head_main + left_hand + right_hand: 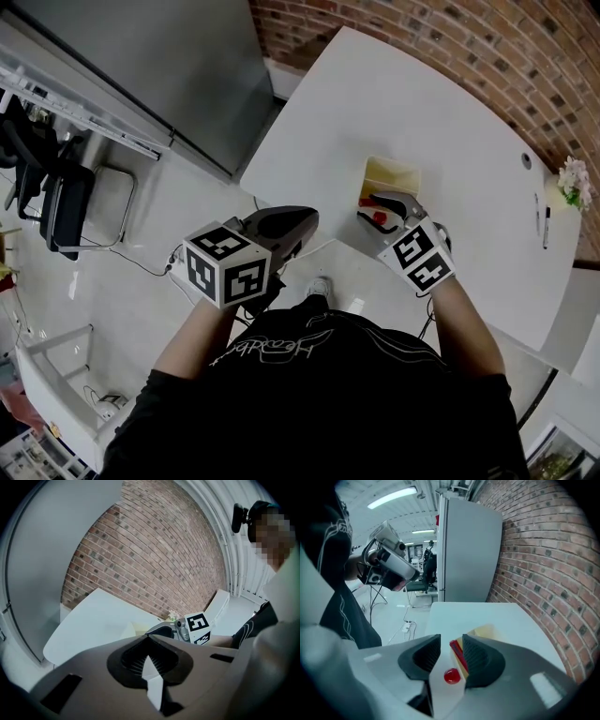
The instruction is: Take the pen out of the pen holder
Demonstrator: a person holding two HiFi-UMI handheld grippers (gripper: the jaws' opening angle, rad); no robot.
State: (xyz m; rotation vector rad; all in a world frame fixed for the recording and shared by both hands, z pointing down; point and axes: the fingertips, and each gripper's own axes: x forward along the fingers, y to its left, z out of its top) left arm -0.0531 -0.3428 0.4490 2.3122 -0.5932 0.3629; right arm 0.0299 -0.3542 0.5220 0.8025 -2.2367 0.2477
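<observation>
**Lead:** The slim red pen with the round red end [458, 654] leans out of the pale yellow open-topped box pen holder [392, 174]. The holder stands on the white table [450, 112], near the edge closest to you. Your right gripper [451, 641] has its ribbed dark pads spread and is pinching nothing. The pen's shaft lies in the gap, just beside the right-hand pad and clear of the other.

**Second:** Centre the shaft before you close. If one pad arrives first, it is likely to push the pen sideways and may shove the holder, which looks light. Take the shaft just behind the round end, not the ball itself, since a round surface probably slips out from between flat pads.

**Lead:** Close slowly until both pads bear on the shaft. Then draw the pen out along its own slant, not straight up, so the tip does not catch the holder's wall.

**Second:** Nothing is steadying the holder. Your left gripper [298, 223] hangs off the table's near edge, its jaws pressed together on nothing. If the holder rises with the pen, stop and brace its rim first.
</observation>
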